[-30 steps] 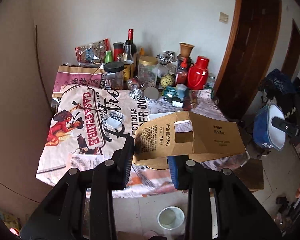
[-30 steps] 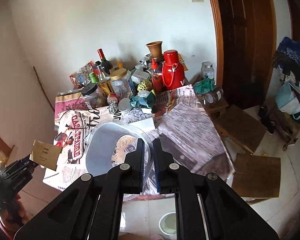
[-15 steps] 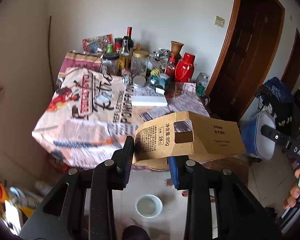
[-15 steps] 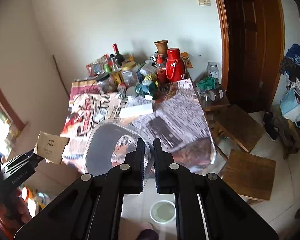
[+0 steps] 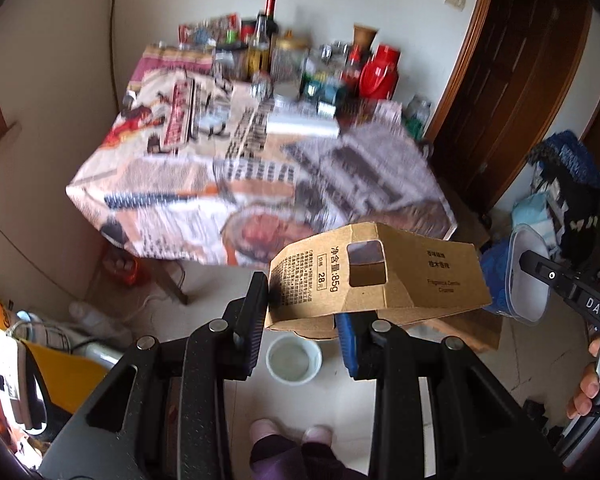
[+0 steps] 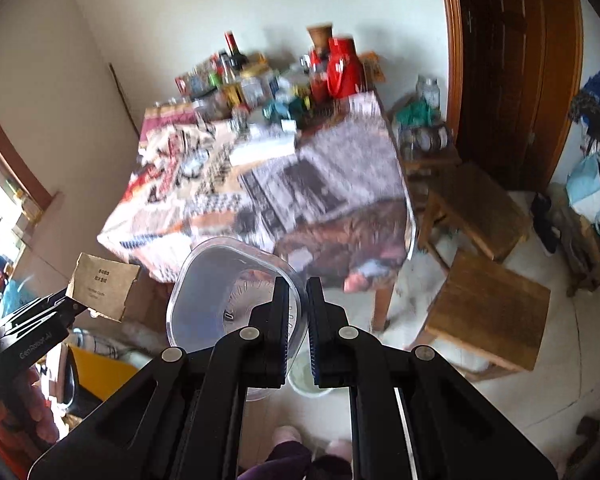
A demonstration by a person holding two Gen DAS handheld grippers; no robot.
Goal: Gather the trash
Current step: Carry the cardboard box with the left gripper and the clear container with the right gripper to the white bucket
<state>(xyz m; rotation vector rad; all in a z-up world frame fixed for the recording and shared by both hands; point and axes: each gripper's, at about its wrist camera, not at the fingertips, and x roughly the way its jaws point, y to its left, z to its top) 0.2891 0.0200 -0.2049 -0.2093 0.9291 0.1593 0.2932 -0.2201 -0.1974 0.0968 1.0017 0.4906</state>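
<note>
Between the fingers of the left gripper [image 5: 302, 316], low in the left wrist view, sits a flattened brown cardboard box [image 5: 380, 276] with a cut-out window and black print; the jaws are clamped on its lower left corner, and the rest of the box juts out toward 2 o'clock. At 6 o'clock below the gripper a pair of pink slippers [image 5: 290, 432] shows on the pale floor, and just above them, under the box, stands a small white bowl [image 5: 294, 360]. Toward 3 o'clock the right gripper [image 5: 556, 280] enters from the frame edge, a hand [image 5: 588, 388] around its handle, with a clear plastic container [image 5: 530, 276] at its tip.

Low in the right wrist view, the right gripper [image 6: 298, 320] has its jaws pinched nearly together on the rim of the clear plastic container [image 6: 228, 292], which opens toward the camera at 10 o'clock from the fingertips. At 9 o'clock the left gripper [image 6: 70, 308] holds the cardboard box [image 6: 104, 286] up in the air. At 3 o'clock two wooden stools [image 6: 488, 304] stand on the floor.

Farther off, at 12 o'clock in both views, is a table [image 5: 260, 176] covered with printed paper; it is blurred. Along its far edge crowd bottles and jars [image 5: 268, 52] and a red flask [image 5: 380, 70]. A white wall lies behind, and a dark wooden door [image 5: 512, 80] stands at 2 o'clock.
</note>
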